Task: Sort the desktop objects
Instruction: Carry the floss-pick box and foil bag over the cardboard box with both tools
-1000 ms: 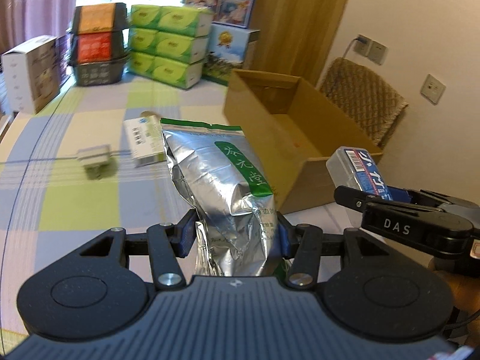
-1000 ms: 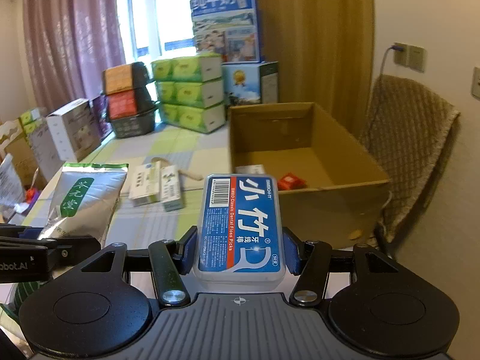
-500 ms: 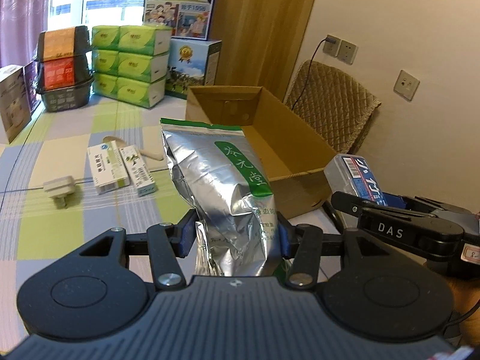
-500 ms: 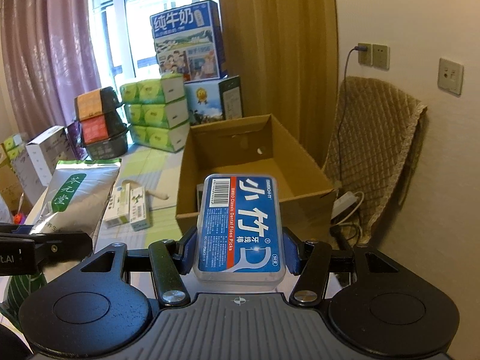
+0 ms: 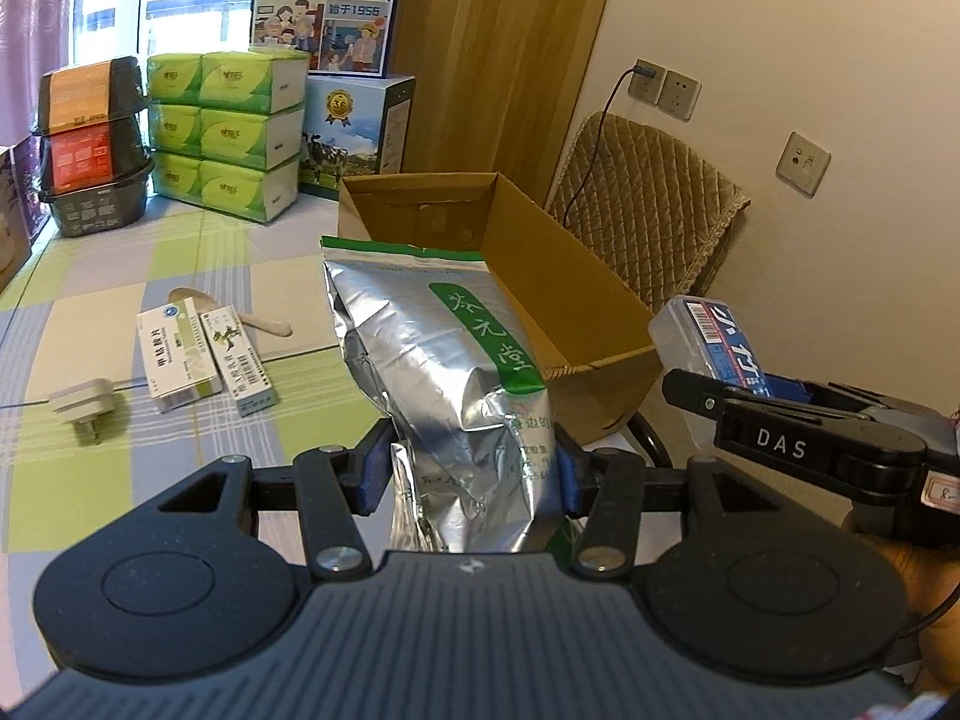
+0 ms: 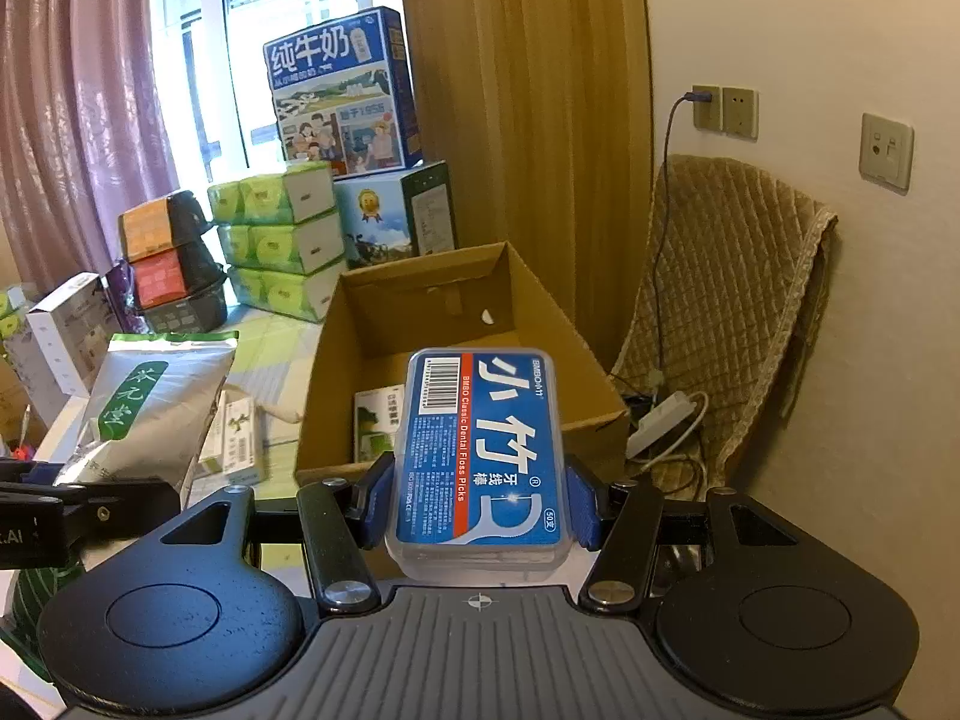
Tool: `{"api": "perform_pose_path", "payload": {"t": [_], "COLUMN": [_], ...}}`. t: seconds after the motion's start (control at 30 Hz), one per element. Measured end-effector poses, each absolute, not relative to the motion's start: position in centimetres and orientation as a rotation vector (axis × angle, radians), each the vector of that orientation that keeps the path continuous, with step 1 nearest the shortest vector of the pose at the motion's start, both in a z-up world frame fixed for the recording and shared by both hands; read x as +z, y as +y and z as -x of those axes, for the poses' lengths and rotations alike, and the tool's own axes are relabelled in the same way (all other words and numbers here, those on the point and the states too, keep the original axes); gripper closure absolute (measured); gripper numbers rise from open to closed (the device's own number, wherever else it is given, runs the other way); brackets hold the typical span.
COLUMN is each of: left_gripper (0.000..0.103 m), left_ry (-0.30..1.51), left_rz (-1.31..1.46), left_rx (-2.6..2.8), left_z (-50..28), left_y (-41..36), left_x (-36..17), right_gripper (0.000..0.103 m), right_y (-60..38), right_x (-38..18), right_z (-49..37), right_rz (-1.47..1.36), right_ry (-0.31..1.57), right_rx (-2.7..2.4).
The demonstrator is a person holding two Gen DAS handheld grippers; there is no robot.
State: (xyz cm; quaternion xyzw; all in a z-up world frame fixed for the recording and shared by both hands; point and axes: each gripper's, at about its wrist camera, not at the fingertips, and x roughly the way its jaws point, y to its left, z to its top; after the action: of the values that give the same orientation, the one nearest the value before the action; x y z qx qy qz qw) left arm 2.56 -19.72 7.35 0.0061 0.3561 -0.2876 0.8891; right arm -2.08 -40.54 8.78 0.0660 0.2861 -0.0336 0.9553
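My left gripper (image 5: 474, 474) is shut on a silver foil pouch with a green label (image 5: 444, 372), held upright above the table's near edge. My right gripper (image 6: 480, 504) is shut on a clear box of blue dental floss picks (image 6: 480, 456). It also shows at the right of the left wrist view as the floss box (image 5: 708, 342) in black fingers. An open cardboard box (image 6: 564, 336) stands ahead of both, with a small green packet (image 6: 375, 426) lying inside. The pouch (image 6: 150, 408) shows left of that box in the right wrist view.
On the checked tablecloth lie two medicine boxes (image 5: 180, 354), a wooden spoon (image 5: 240, 312) and a white plug adapter (image 5: 84, 408). Tissue packs (image 5: 234, 132), stacked baskets (image 5: 90, 144) and milk cartons (image 5: 330, 6) line the far edge. A quilted chair (image 6: 720, 300) stands right of the box.
Both grippers have risen and pulled back with their loads, so the cardboard box and table objects look farther and lower. The grips on pouch and floss box are unchanged.
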Motion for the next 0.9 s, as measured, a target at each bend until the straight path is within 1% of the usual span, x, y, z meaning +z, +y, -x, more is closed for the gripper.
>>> {"api": "perform_pose_path", "payload": {"t": [0.4,0.9], "left_gripper": [0.056,0.056], "left_ry": [0.762,0.774], "left_rz": [-0.040,-0.032], "left_rx": [-0.623,-0.650], "left_z": [-5.7,-12.6], "left_y": [-23.5,-28.2], "left_x": [6.8,6.7], "right_gripper": [0.050,0.049], "right_y": [-43.5,-45.9], "right_x": [8.5,8.4], "right_z": [-1.5,-8.4], "right_rz": [-0.120,-0.107], "right_ry": [0.585,0.605], "right_rx": [-0.069,-0.024]}}
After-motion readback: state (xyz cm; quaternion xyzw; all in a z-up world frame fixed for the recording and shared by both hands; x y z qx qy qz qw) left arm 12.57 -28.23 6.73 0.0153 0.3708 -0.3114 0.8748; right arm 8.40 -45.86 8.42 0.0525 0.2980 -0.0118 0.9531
